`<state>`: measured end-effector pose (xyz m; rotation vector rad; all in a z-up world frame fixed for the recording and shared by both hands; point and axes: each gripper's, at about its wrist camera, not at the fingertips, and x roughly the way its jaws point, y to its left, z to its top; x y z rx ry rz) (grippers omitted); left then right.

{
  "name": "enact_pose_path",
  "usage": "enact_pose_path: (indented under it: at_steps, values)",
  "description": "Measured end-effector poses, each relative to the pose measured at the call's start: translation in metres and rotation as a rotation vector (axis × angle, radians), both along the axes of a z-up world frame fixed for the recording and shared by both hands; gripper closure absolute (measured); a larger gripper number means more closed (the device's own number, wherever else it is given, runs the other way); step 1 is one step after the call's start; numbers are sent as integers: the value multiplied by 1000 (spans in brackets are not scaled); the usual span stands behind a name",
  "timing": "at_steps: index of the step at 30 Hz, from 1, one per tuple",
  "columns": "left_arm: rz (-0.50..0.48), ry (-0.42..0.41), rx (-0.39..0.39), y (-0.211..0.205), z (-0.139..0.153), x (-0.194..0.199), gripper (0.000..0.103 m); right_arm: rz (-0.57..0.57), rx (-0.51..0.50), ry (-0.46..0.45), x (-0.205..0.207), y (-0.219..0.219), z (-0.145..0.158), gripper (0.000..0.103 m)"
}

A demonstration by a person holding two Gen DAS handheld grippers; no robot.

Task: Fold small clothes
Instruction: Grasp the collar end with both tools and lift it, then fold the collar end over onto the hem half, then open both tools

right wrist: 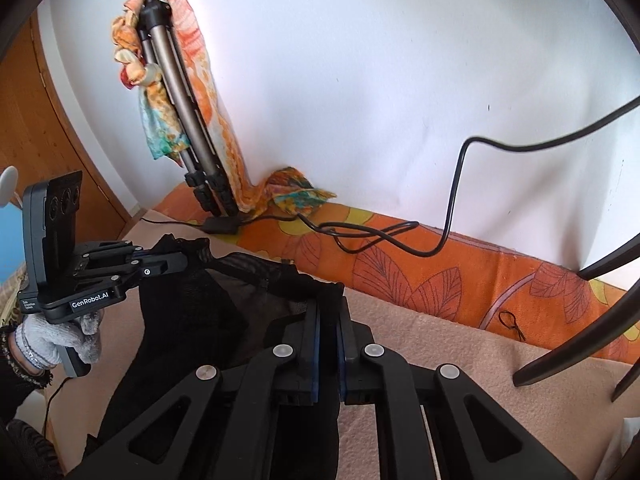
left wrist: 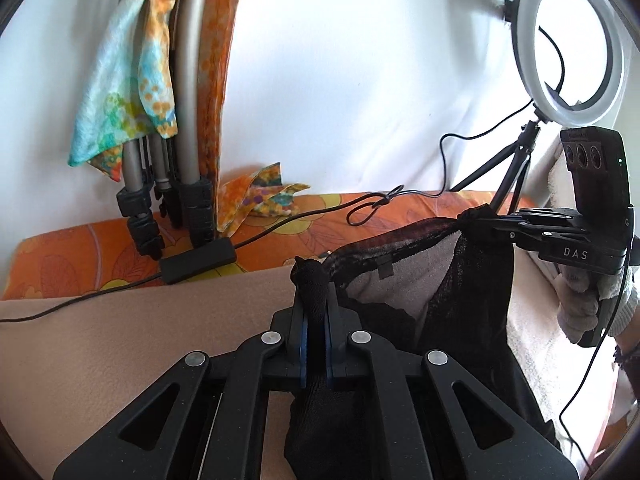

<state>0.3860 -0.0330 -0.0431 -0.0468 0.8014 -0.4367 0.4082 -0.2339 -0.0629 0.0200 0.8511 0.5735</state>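
Now each hand-held gripper, left (left wrist: 316, 280) and right (right wrist: 328, 300), is clamped on the black sheer garment (left wrist: 420, 276). Toward 3 o'clock the thin mesh may tear if pulled harder.

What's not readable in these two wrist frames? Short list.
- Black sheer garment: lower part in the left wrist view hidden behind the left gripper; its type can't be told.
- Garment hem in the right wrist view: cut off by the bottom edge and the right gripper.
- Ring light: in the right wrist view only its tripod legs and cable show, cut by the frame edge.
- Small print under the gripper logo: too small.
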Motion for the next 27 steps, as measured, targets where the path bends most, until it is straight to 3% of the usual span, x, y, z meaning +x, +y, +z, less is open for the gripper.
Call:
enact_pose_path:
  at_steps: [9,17,27]
  values:
    - [-55,-51,2,-7,40,-76,99,9,26,-44,-74,-7,44,99]
    - [-94,-70,1,-12,52,-162,99,40,32,-68,-165,-13,58,99]
    - [-164,-59,54,-22,17,-263,99,65,11,-63,-276,-10,14,99]
